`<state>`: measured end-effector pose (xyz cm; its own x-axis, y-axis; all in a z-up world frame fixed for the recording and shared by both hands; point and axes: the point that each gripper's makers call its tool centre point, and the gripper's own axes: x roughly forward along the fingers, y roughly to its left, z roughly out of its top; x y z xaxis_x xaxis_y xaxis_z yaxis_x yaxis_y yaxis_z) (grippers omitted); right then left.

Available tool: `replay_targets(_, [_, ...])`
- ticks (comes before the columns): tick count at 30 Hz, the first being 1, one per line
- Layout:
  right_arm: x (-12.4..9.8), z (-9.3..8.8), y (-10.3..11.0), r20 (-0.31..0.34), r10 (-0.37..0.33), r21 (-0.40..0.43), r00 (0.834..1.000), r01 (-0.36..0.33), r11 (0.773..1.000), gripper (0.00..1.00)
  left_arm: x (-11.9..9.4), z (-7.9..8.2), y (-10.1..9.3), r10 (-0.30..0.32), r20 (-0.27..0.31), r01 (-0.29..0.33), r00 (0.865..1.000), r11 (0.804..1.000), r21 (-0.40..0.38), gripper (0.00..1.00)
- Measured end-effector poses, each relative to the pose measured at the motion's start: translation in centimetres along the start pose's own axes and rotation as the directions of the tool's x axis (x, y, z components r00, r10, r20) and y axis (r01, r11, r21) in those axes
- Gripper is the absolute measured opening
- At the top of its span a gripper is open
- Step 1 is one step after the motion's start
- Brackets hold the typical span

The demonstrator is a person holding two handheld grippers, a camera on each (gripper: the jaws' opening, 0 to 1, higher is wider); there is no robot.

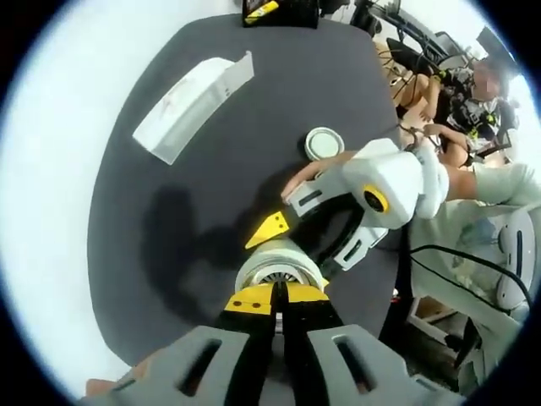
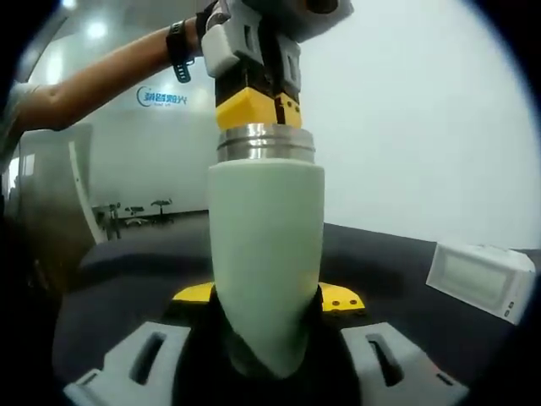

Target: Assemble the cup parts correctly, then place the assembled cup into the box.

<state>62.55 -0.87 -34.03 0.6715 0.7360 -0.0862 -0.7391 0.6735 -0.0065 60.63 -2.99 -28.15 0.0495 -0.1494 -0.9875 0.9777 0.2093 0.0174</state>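
A pale green cup [image 2: 266, 220] with a steel threaded neck stands upright between my right gripper [image 2: 266, 296], which is shut on its lower body. From above, my left gripper [image 2: 256, 110] pinches the steel rim with its yellow tips. In the left gripper view I look down on the cup's open top [image 1: 279, 269], with my left gripper [image 1: 277, 298] shut at its near edge. The right gripper [image 1: 308, 245] reaches in from the right around the cup's body. A round pale lid [image 1: 324, 142] lies flat on the dark table [image 1: 220, 194], apart from the cup.
A long white box [image 1: 193, 106] lies at the table's far left, and it is seen again as the white box [image 2: 482, 277] to the cup's right. A person's sleeve and cables [image 1: 448, 254] hang past the table's right edge. The dark table [image 2: 110, 279] runs under the cup.
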Motion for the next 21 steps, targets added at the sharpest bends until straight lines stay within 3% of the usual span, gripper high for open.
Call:
replay_targets(4, [0.0, 0.0, 0.1, -0.001, 0.0, -0.001, 1.0, 0.0, 1.0, 0.41, -0.1, 0.0, 0.1, -0.004, 0.007, 0.004, 1.0, 1.0, -0.02, 0.02])
replay_targets(21, [0.0, 0.0, 0.0, -0.004, 0.008, 0.004, 1.0, -0.008, 1.0, 0.41, -1.5, 0.0, 0.9, 0.06, 0.033, -0.061, 0.998, 0.998, 0.035, 0.12])
